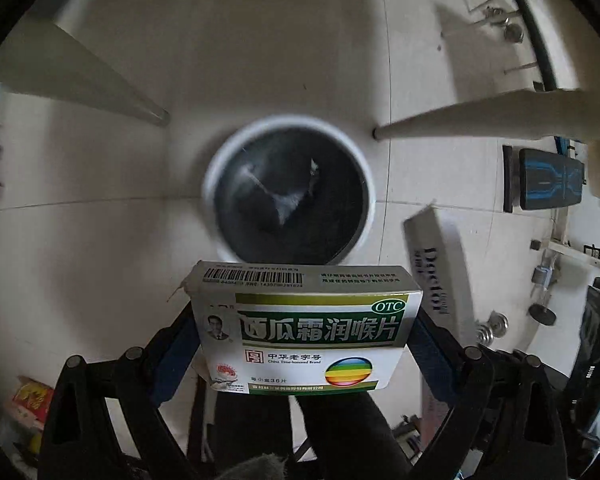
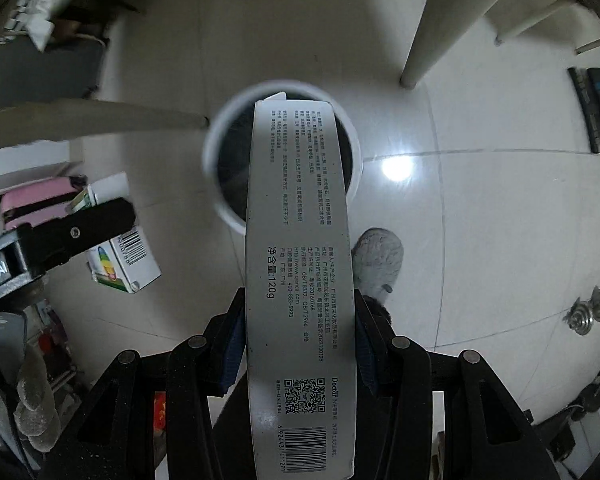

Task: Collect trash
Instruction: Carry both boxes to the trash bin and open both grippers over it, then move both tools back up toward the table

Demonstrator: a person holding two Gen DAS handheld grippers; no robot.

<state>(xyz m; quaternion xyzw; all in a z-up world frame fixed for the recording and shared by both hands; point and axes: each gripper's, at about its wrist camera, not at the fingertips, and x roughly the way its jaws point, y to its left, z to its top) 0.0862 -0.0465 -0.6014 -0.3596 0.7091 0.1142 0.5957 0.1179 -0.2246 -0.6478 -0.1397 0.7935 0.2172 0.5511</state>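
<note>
**Two boxes held above the bin**

Much of what I see is smeared or cut short. The white-rimmed trash bin (image 1: 288,190) is blurred, and its dark liner shows only a pale crumpled patch I cannot identify. From my right camera the long box covers the middle of the bin's mouth, so I cannot tell how far its far end stands above the rim. That box's near end runs off the bottom edge. My own fingertips are hidden behind both boxes.

Around the bin lies pale tiled floor (image 2: 480,208) with a bright glare spot. Two pale table legs (image 1: 480,114) slant in from the sides, one just beside the bin. A grey fuzzy slipper (image 2: 378,258) sits near the bin in my right view. Small metal weights (image 2: 588,312), a dark bench with blue stripes (image 1: 548,178) and clutter along the left edge are too distorted to read well.

My left gripper (image 1: 304,340) is clenched on the green-and-white lozenge box (image 1: 306,328), its blue pads pressed to the short ends. The box's long axis runs across the jaws, printed face toward the camera, barcoded side toward the bin, near the rim's edge.

My right gripper (image 2: 300,344) grasps the grey toothpaste box (image 2: 300,240) by its long sides. Its long axis points straight ahead, along my fingers, its far end over the bin opening. Each box appears at the edge of the other camera's view, the two held near each other.
</note>
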